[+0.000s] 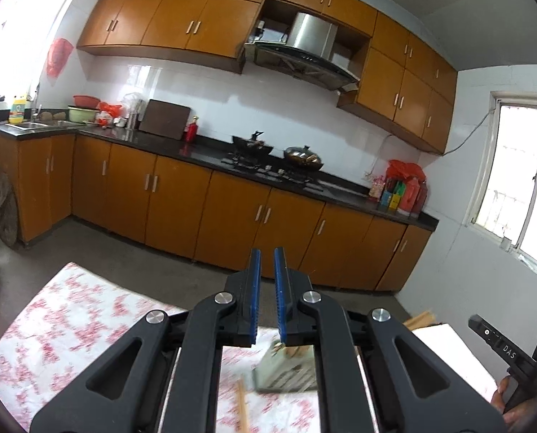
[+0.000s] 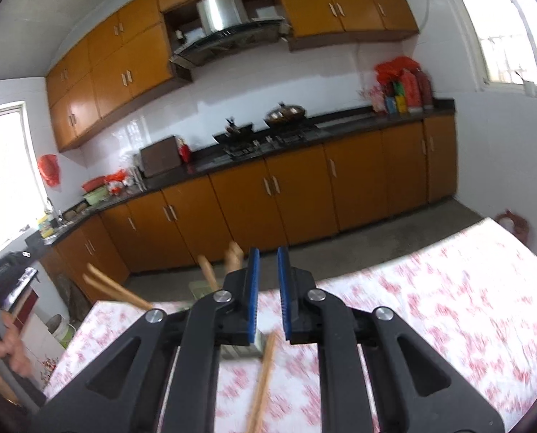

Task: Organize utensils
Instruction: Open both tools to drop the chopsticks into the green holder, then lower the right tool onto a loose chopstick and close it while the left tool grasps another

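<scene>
My left gripper (image 1: 267, 252) hangs above a table with a red-flowered cloth (image 1: 70, 306). Its blue pads are shut with nothing between them. Below it stands a grey-green slotted utensil holder (image 1: 286, 371), blurred, and a pair of wooden chopsticks (image 1: 241, 404) lies on the cloth beside it. My right gripper (image 2: 268, 252) hovers over the same cloth (image 2: 448, 306), its pads a narrow slit apart and empty. Chopsticks (image 2: 264, 379) lie on the cloth under it. The holder (image 2: 199, 287) sits mostly hidden behind its left finger, with wooden handles (image 2: 207, 270) sticking up.
Orange cabinets and a dark counter (image 1: 203, 151) with two woks run along the far wall, across a strip of grey floor. A white board (image 1: 448, 353) lies at the table's right. A red chair back (image 2: 513, 222) stands by the far table corner. A hand (image 2: 5, 346) holds the other tool.
</scene>
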